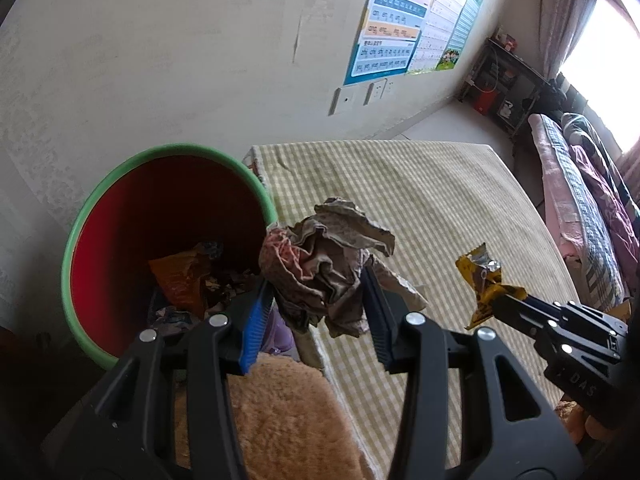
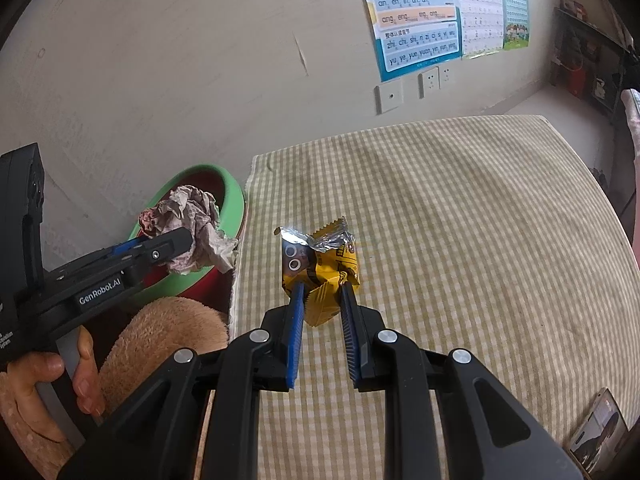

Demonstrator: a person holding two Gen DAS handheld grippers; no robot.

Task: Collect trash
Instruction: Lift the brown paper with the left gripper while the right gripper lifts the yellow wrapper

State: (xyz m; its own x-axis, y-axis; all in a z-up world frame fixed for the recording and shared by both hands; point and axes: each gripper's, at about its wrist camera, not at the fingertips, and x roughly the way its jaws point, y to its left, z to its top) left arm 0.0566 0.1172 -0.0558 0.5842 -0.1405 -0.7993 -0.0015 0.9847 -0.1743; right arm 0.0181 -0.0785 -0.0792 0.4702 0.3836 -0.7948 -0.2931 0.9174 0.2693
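In our left gripper (image 1: 318, 300) the jaws are clamped on one crumpled ball of paper (image 1: 324, 268), which bulges up and out above the blue pads. In our right gripper (image 2: 320, 308) the jaws are pressed together on the lower end of one yellow snack wrapper (image 2: 320, 268), its torn silver top sticking up. That makes two pieces of trash held, one per gripper.

The paper ball hangs just beside the rim of the single bin (image 1: 92, 208), red inside with a green lip, which stands on the floor against the wall at the left edge of the mattress (image 2: 460, 240). The bin already has rubbish in its bottom: one orange wrapper (image 1: 180, 280) among darker scraps we cannot count. The yellow wrapper is held over the checked mattress cover, well to the right of the bin.

Below the left gripper sits one tan fluffy cushion (image 1: 280, 412). A hand (image 2: 52, 376) grips the left tool's handle. On the wall hang three posters (image 2: 416, 20) above three wall plates (image 2: 390, 98).
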